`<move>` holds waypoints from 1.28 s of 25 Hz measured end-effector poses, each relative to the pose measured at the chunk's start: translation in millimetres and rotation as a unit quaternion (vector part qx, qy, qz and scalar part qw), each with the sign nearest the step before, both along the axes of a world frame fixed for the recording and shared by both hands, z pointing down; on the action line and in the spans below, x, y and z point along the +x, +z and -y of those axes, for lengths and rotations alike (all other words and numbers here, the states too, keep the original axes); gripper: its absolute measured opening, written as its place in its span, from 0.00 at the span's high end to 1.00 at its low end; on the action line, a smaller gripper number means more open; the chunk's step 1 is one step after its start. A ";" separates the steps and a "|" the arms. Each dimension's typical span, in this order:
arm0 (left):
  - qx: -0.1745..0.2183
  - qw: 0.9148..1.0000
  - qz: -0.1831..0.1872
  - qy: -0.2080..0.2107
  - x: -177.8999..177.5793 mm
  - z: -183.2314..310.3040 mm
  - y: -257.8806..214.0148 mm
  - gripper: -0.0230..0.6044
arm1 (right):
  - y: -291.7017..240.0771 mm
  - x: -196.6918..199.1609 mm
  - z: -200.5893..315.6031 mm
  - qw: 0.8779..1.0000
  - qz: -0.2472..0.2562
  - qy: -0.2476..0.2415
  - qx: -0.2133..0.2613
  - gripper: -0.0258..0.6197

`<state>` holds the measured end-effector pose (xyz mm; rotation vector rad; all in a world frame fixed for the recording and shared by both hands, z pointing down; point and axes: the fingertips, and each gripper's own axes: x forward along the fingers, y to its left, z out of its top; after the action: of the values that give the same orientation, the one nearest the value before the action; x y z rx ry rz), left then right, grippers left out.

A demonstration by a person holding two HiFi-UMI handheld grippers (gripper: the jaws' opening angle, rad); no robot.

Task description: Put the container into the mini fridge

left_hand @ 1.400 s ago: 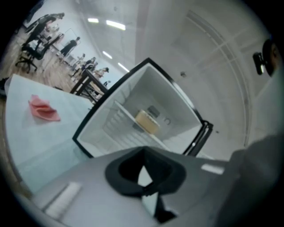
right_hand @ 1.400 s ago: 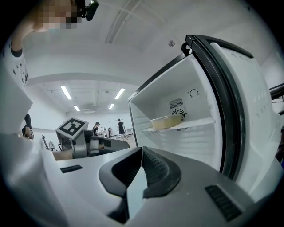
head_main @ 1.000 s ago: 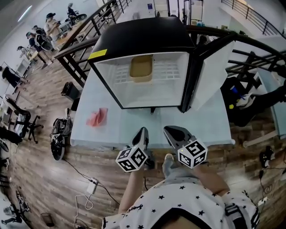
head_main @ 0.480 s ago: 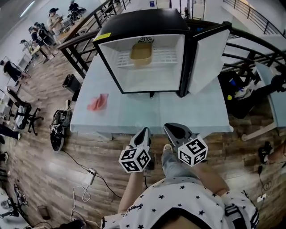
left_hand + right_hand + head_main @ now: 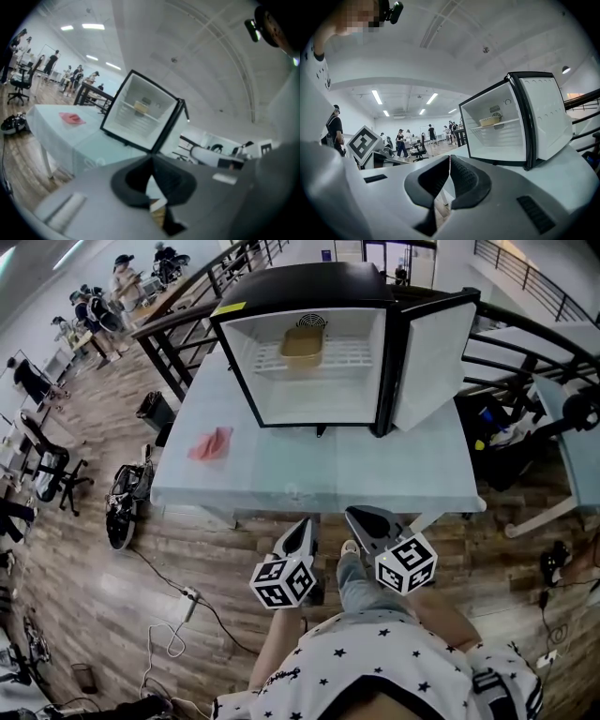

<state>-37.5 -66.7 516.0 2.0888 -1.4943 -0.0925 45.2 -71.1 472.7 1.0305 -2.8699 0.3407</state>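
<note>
The black mini fridge [image 5: 309,282] stands at the far end of the pale table [image 5: 319,479], its door [image 5: 433,362] swung open to the right. A tan container [image 5: 303,346] rests on the wire shelf inside; it also shows in the left gripper view as the container [image 5: 140,107] and in the right gripper view as the container [image 5: 489,121]. My left gripper [image 5: 305,528] and right gripper [image 5: 361,517] hang side by side just short of the table's near edge, close to the person's body. Both are shut with nothing between the pads.
A crumpled pink cloth [image 5: 210,443] lies on the table's left side. Black railings [image 5: 187,324] run behind and to the right of the fridge. Several people and office chairs [image 5: 56,474] are on the wooden floor at far left. A cable and power strip [image 5: 187,601] lie near the person's feet.
The person has stepped back from the table: fridge and table look smaller and farther. Both grippers have drawn back past the table's near edge, still shut.
</note>
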 end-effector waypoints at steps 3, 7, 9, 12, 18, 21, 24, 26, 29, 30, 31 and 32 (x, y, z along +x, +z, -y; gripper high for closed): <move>0.000 1.000 -0.006 -0.002 -2.8 -5.8 0.7 0.96 | 1.6 -3.3 -6.4 1.000 -0.001 -0.003 0.000 0.93; 0.006 1.000 -0.006 -0.004 -5.5 -8.8 -2.1 0.96 | 2.3 -7.3 -11.6 1.000 -0.001 -0.007 -0.001 0.93; 0.007 1.000 -0.005 -0.002 -6.1 -8.7 -3.4 0.96 | 0.8 -8.5 -12.1 1.000 0.002 -0.006 -0.001 0.93; 0.009 1.000 -0.003 -0.002 -7.1 -8.0 -5.3 0.96 | -0.9 -9.8 -11.7 1.000 0.003 -0.004 0.001 0.93; 0.007 1.000 -0.009 0.000 -7.5 -6.2 -4.2 0.96 | -0.4 -11.8 -12.3 1.000 0.002 -0.006 0.002 0.93; 0.005 1.000 -0.010 0.002 -6.3 -5.6 -4.1 0.96 | -0.4 -11.4 -12.8 1.000 0.004 -0.007 0.002 0.93; 0.003 1.000 -0.016 0.004 -4.7 -4.4 -3.8 0.96 | -1.9 -9.9 -11.5 1.000 0.007 -0.005 0.003 0.93; 0.003 1.000 -0.016 0.005 -3.4 -3.5 -3.3 0.96 | -2.3 -8.6 -10.4 1.000 0.006 -0.004 0.005 0.93; 0.003 1.000 -0.016 0.009 -0.6 -3.0 -4.1 0.96 | -3.2 -6.4 -9.5 1.000 0.005 -0.002 0.006 0.93; 0.004 1.000 -0.017 0.010 0.6 -3.1 -4.7 0.96 | -4.0 -5.5 -9.4 1.000 0.005 -0.001 0.007 0.93; 0.004 1.000 -0.017 0.012 2.1 -3.2 -5.2 0.96 | -4.7 -4.7 -9.3 1.000 0.006 0.000 0.008 0.93; 0.004 1.000 -0.017 0.013 3.5 -3.3 -5.4 0.96 | -5.3 -3.9 -9.3 1.000 0.006 0.000 0.009 0.93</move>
<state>-33.9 -63.4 510.6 2.1024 -1.4480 -0.1239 41.2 -61.7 467.5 1.0347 -2.8884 0.3240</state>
